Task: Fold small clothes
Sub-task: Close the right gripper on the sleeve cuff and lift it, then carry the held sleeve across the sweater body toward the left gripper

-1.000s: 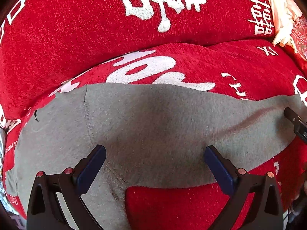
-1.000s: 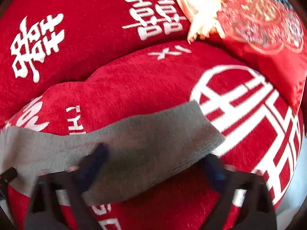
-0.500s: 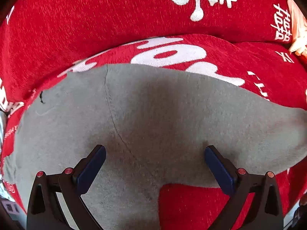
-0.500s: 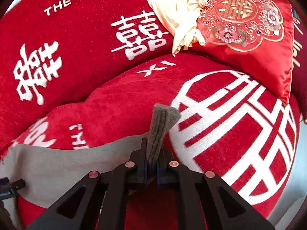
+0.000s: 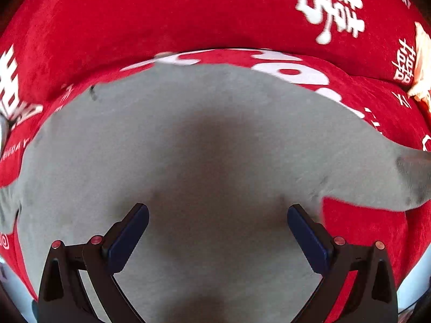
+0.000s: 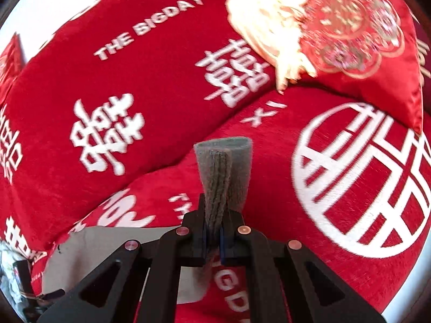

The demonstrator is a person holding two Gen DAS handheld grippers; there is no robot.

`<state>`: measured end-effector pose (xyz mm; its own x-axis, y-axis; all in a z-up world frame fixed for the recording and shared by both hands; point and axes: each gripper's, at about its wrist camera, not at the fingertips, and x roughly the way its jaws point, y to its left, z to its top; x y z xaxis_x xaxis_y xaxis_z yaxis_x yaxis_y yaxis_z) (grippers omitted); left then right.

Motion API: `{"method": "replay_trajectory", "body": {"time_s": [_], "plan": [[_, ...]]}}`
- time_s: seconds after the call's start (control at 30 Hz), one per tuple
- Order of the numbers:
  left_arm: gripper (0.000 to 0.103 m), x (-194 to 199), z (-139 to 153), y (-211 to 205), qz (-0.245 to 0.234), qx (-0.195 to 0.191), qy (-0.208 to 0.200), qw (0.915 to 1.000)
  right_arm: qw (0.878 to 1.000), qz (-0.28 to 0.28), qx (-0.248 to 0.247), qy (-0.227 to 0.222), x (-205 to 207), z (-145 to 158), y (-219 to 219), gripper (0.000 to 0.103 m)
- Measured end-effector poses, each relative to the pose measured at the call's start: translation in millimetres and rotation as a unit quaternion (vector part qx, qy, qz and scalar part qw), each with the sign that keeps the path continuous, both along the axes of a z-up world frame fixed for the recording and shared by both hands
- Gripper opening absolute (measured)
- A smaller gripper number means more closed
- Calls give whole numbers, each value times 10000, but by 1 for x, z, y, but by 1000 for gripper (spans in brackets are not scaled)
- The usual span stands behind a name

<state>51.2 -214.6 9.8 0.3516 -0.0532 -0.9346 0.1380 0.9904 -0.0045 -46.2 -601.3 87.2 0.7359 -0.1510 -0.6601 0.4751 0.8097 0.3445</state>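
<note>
**Grey garment pinched at one end**

Fabric of the grey garment (image 5: 215,148) is spread flat over the red sofa cover (image 5: 161,21), beneath and ahead of the left gripper (image 5: 217,224), whose jaws are held wide apart with nothing between them. A ribbed cuff (image 6: 223,172) is clamped between the closed jaws of the right gripper (image 6: 214,238) and stands up beyond them.

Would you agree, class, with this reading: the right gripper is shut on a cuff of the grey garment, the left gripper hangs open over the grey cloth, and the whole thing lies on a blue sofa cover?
Not quite: the cover is red, with white lettering, not blue. The right wrist view shows the red sofa cover plainly. The rest stands: the right gripper is shut on the cuff of the grey garment, and the left gripper hangs open over it.
</note>
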Motion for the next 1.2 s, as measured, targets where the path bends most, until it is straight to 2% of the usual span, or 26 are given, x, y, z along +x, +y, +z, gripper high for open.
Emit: {"method": "replay_trajectory", "body": {"time_s": [0.23, 0.43, 0.7, 0.93, 1.2], "plan": [[103, -20, 8, 50, 160, -136, -249, 9995, 9991, 410, -133, 12, 22, 28, 66, 7], [103, -33, 16, 92, 241, -211, -507, 9982, 9971, 716, -250, 35, 40, 36, 126, 7], [103, -34, 6, 148, 526, -450, -441, 9966, 9922, 1143, -463, 153, 71, 40, 207, 7], [103, -39, -2, 183, 615, -502, -387, 9961, 9891, 1319, -600, 246, 91, 34, 267, 7], [103, -55, -10, 215, 672, -501, -428, 9956, 9836, 1544, -812, 463, 109, 13, 333, 7]]}}
